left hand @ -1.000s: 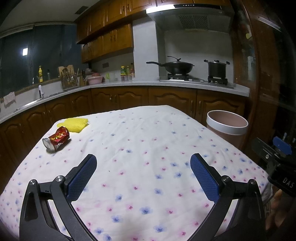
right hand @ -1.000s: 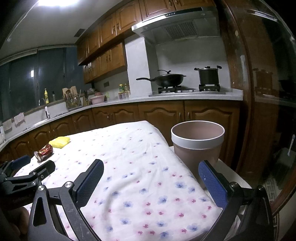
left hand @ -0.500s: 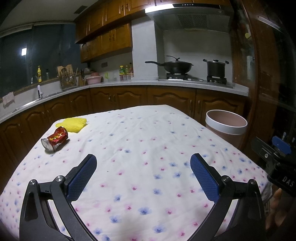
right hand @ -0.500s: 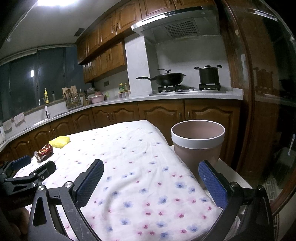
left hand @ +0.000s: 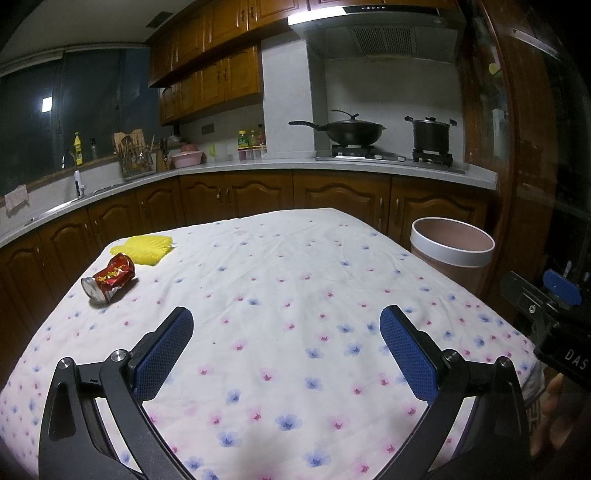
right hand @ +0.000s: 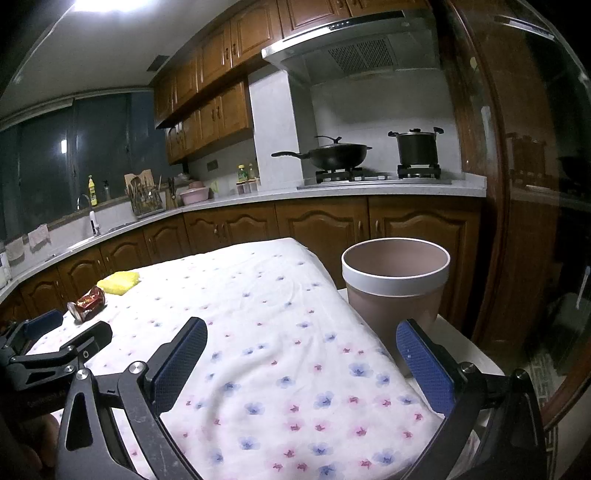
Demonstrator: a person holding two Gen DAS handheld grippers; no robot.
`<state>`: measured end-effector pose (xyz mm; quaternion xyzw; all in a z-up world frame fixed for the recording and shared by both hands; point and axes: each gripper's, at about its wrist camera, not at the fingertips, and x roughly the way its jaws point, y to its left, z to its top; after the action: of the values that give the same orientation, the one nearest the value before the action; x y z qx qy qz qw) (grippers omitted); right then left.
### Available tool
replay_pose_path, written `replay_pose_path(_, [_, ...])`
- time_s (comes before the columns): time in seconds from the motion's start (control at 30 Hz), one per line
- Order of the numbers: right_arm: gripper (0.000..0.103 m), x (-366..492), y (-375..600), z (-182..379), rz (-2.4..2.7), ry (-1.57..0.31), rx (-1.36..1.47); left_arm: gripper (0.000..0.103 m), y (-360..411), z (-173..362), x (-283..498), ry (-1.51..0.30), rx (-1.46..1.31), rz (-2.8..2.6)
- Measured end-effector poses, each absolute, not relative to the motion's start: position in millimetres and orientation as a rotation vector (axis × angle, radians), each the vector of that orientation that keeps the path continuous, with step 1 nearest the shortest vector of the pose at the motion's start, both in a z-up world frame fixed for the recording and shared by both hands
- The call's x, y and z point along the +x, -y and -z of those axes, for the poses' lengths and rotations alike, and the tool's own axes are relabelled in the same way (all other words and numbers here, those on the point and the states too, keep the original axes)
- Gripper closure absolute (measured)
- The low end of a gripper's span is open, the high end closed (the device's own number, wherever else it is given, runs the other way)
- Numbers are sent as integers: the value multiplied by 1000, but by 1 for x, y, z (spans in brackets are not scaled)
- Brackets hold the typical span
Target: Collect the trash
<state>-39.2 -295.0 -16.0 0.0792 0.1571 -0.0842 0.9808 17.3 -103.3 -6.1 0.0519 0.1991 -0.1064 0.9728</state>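
The crushed red can (left hand: 109, 280) lies on its side near the far-left corner of the table, silver end turned toward the left edge, with a yellow foam fruit net (left hand: 148, 249) just beyond it, its near edge at the can's far end; whether the two touch cannot be told. Nearest in the left wrist view, the left gripper (left hand: 286, 347) hovers over the flowered tablecloth (left hand: 295, 295) with its blue-padded fingers (left hand: 162, 354) spread wide and nothing between them; the can sits well ahead of it and off to its left. In the right wrist view the right gripper (right hand: 301, 363) is likewise wide apart and holds nothing, poised over the near right part of the cloth, and the left gripper's black frame shows at that picture's lower left edge. Just past the right gripper's right finger stands a pink waste bin (right hand: 395, 291) with a white rim, set beside the table's right edge on a lower white surface, its mouth open and the visible part of its inside bare. Farther back runs a counter (left hand: 369, 171) over brown wooden cabinets, carrying a lidded black wok (left hand: 352, 133) and a black stockpot (left hand: 430, 134) on the stove under a range hood (left hand: 376, 31), with bottles, a pink bowl (left hand: 186, 159) and a utensil rack (left hand: 136, 162) toward the sink on the left.
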Motion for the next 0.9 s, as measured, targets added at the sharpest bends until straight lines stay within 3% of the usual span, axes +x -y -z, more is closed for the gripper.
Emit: replay_pose_path(0.9, [0, -40, 295, 17, 170, -325, 165, 0, 104, 10, 20, -410, 116, 226])
